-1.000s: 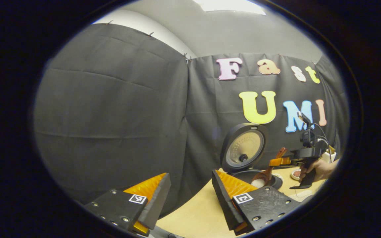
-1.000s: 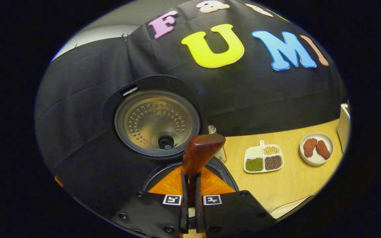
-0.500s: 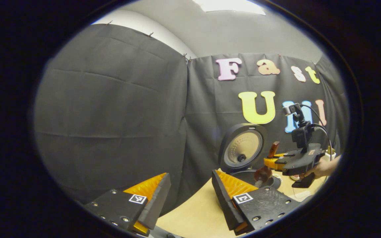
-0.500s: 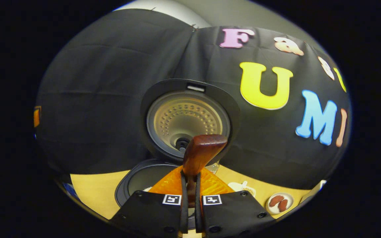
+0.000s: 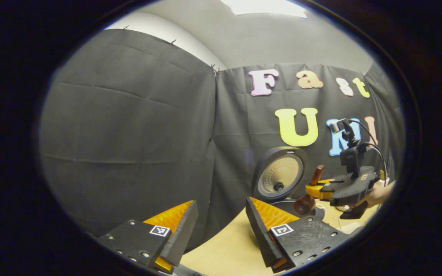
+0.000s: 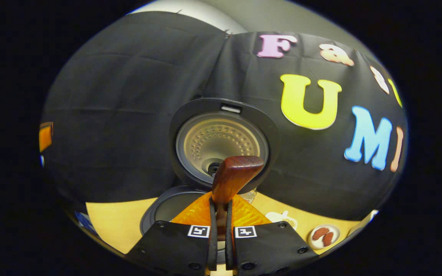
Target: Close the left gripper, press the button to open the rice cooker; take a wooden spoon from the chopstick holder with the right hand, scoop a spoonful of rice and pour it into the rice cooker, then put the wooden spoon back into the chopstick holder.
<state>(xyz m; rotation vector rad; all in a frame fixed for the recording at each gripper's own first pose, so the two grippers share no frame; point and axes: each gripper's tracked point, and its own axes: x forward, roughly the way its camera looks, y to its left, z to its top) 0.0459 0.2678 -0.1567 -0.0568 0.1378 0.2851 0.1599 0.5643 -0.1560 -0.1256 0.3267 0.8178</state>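
Right tongs [image 6: 219, 214] pinching wooden spoon [image 6: 231, 177] by handle, handle end up toward 12 o'clock. Left gripper view: spoon bowl hangs over rice cooker [image 5: 280, 176], lid raised upright, at 4 o'clock. Left tongs [image 5: 221, 222] spread wide, holding nothing, above worktop [image 5: 228, 249]. Small plate [image 6: 322, 235] at 5 o'clock on worktop.

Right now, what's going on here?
The rice cooker stands on the table with its lid up. The right gripper, held by a hand, is shut on the wooden spoon and holds it over the open pot, bowl end down. No rice shows on the bowl in the left gripper view. The left gripper hangs open to the side, holding nothing.
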